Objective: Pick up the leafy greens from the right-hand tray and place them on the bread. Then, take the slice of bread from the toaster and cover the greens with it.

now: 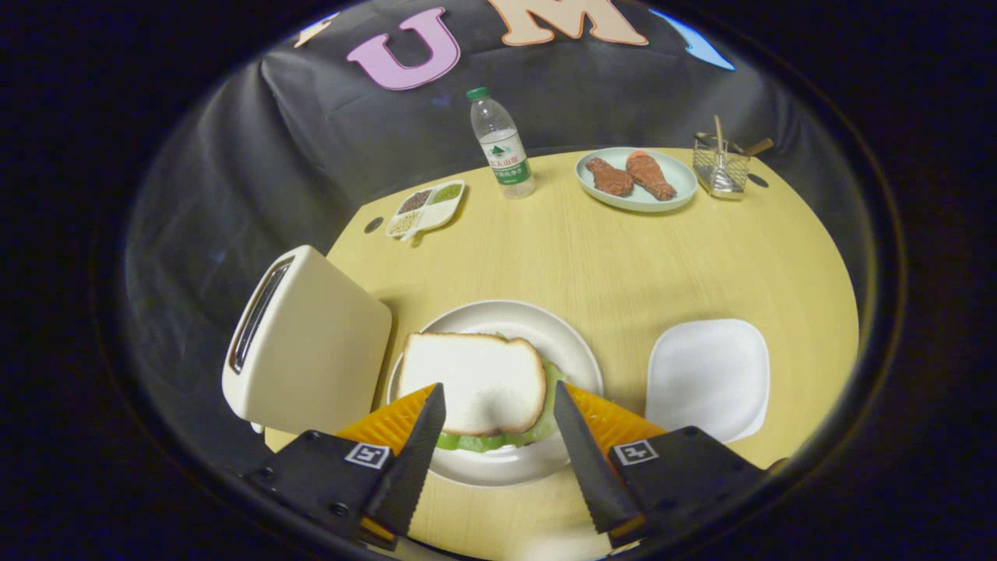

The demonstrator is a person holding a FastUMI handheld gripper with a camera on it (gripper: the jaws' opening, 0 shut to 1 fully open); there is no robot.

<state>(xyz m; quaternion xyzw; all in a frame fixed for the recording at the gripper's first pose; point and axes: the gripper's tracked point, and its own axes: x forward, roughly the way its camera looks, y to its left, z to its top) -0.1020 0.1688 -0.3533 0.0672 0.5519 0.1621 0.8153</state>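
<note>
On the round white plate [572, 343] near the desk's near edge lies a slice of bread [475, 380], flat and roughly square, with leafy greens [498, 441] showing as a green fringe under its near and right-hand sides. Whatever lies beneath the greens is hidden, so the lower slice cannot be made out, but the stack reads as a finished sandwich. The hand-held gripper [498, 409] hangs just over the near part of the plate with its two dark serrated fingers [417, 452] spread wide, one at each side of the stack; neither looks to press on the bread, so the slice appears released. To the left of the plate, at the desk's left edge, stands the cream toaster [311, 343]; its slot looks dark and no bread shows in it. To the right of the plate sits a square white tray [709, 378], bare of greens. Judging by this, both steps look done, and what remains is to draw the gripper clear. Along the far edge stand a divided dish of beans [425, 207], a water bottle [502, 144], a pale plate with two pieces of meat [636, 179] and a wire holder [720, 165].
</note>
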